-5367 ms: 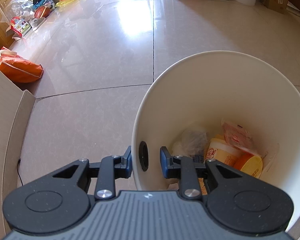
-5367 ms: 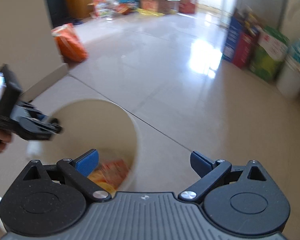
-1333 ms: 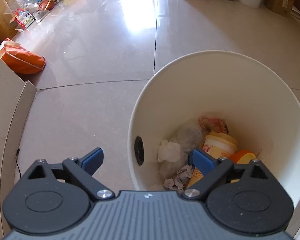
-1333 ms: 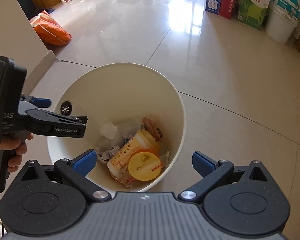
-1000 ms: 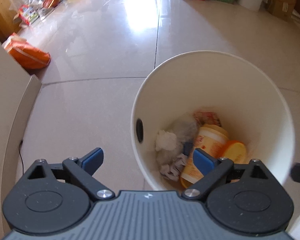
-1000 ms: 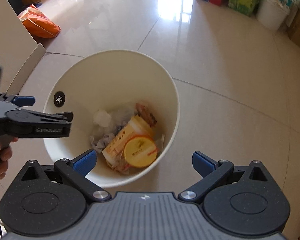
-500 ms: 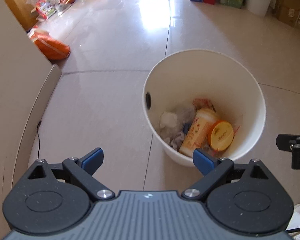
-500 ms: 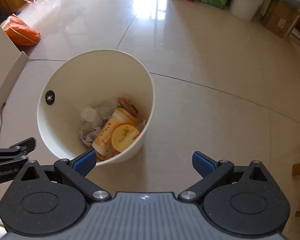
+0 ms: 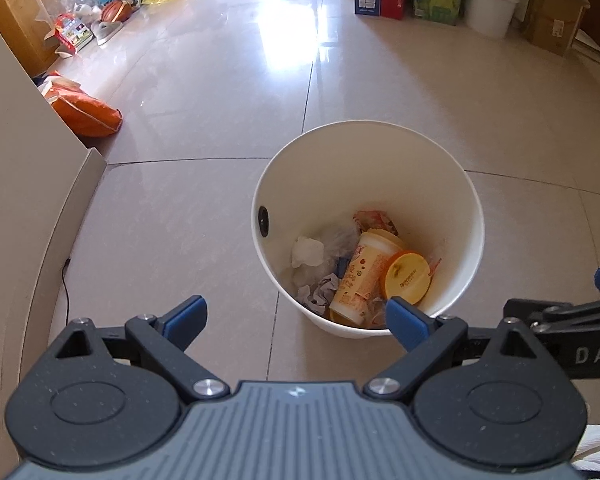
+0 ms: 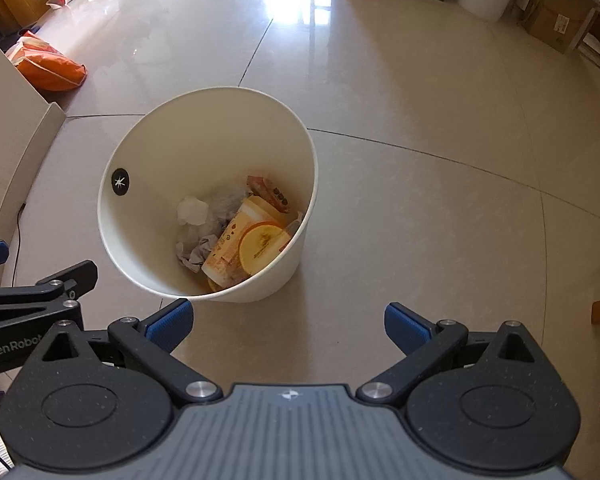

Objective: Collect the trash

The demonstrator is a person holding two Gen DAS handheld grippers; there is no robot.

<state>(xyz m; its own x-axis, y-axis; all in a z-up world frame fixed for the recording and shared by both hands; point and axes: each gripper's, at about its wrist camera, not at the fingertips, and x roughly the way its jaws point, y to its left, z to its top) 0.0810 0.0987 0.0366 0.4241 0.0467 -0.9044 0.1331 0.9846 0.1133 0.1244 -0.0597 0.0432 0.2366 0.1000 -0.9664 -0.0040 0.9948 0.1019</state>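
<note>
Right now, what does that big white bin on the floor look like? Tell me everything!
The white bin is round, smooth and plastic-looking, wider at its open top, with no lid. It stands alone on the shiny tiled floor; neither gripper touches it. A small black round mark sits on its inner wall. Inside lie an orange-lidded cup on its side, crumpled white paper and a snack wrapper.

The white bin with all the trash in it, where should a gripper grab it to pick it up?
Probably the thin top rim of the white bin, coming down from above with one finger inside and one outside. The wall is far too wide to span, and both grippers are open and apart from it.
</note>
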